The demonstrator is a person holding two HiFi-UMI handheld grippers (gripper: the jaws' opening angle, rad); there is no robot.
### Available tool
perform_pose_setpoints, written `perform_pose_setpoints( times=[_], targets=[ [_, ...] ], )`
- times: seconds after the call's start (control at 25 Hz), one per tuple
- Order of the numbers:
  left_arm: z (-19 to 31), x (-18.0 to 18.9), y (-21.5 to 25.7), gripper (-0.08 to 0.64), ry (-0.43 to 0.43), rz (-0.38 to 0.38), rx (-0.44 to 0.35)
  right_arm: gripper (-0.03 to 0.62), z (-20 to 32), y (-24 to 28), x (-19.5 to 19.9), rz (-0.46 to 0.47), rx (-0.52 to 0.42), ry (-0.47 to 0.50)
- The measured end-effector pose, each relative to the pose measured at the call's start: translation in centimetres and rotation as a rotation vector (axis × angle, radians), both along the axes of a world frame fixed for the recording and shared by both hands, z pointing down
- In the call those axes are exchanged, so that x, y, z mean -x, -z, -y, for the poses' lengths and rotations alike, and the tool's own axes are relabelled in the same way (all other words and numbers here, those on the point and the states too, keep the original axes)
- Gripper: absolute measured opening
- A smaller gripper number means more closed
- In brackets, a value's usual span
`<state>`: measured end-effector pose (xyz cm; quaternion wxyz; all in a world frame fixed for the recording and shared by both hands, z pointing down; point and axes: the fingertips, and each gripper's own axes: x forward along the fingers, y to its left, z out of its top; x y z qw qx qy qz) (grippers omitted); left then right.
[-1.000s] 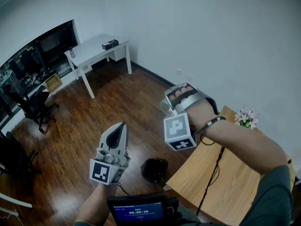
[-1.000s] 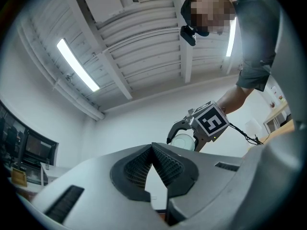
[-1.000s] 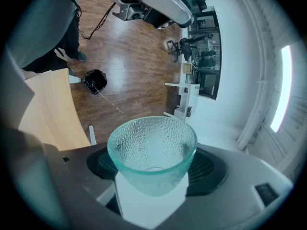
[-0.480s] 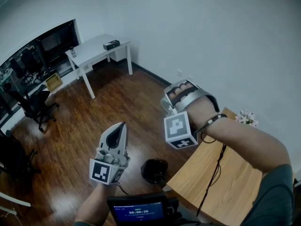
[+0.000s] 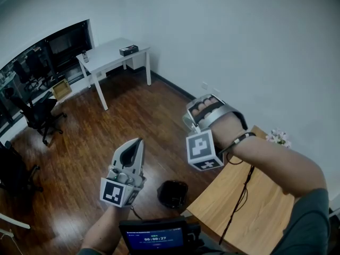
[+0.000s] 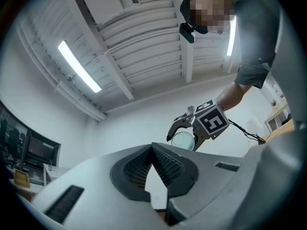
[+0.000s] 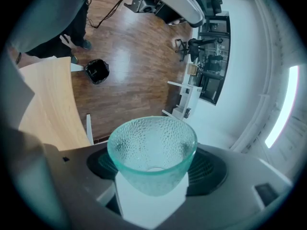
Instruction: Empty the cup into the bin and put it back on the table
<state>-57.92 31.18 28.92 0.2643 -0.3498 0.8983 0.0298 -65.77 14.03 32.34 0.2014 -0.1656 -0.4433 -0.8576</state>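
A clear, dimpled glass cup (image 7: 152, 150) sits between the jaws of my right gripper (image 7: 153, 169), which is shut on it. The cup's mouth faces away from the camera and it looks empty. In the head view the right gripper (image 5: 195, 117) is raised above the floor, just off the wooden table's (image 5: 255, 211) left edge, and only a sliver of the cup (image 5: 186, 123) shows. A black bin (image 5: 172, 193) stands on the floor below, between both grippers. My left gripper (image 5: 136, 144) hovers to the left, shut on nothing, pads (image 6: 165, 162) meeting at the tips.
A small pot of white flowers (image 5: 277, 137) stands at the table's far corner. A black cable (image 5: 239, 195) trails over the tabletop. A white desk (image 5: 109, 54) and office chairs (image 5: 40, 116) stand far across the wood floor. A screen device (image 5: 154, 237) sits below.
Both grippers stay almost where they were, and the cup remains in the right one. Only the view has shifted slightly.
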Motion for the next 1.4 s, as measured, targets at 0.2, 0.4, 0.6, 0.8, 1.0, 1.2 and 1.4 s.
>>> perform_pose_setpoints(
  times=[0.2, 0.4, 0.6, 0.8, 1.0, 1.2, 1.4],
  targets=[
    [0.1, 0.0, 0.1, 0.000, 0.004, -0.006, -0.002, 0.394, -0.1, 0.5, 0.2, 0.003, -0.009, 0.007],
    [-0.3, -0.2, 0.3, 0.000, 0.003, 0.004, -0.010, 0.394, -0.4, 0.3, -0.2, -0.007, -0.015, -0.004],
    [0.4, -0.2, 0.2, 0.000, -0.002, -0.017, -0.007, 0.394, -0.2, -0.2, -0.6, -0.042, 0.043, -0.018],
    [-0.4, -0.4, -0.9, 0.000, -0.011, -0.031, -0.001, 0.394, -1.2, -1.5, -0.7, -0.082, 0.188, -0.068],
    [-0.6, -0.6, -0.9, 0.000, -0.018, -0.028, 0.001, 0.394, -1.6, -3.5, -0.9, -0.153, 0.400, -0.148],
    [-0.8, -0.6, -1.3, 0.000, -0.023, -0.039, -0.004, 0.394, -1.8, -5.2, -1.0, -0.187, 0.566, -0.213],
    [-0.3, -0.6, -1.3, 0.000, -0.031, -0.041, 0.005, 0.394, -1.1, -7.4, -0.7, -0.242, 0.743, -0.297]
  ],
)
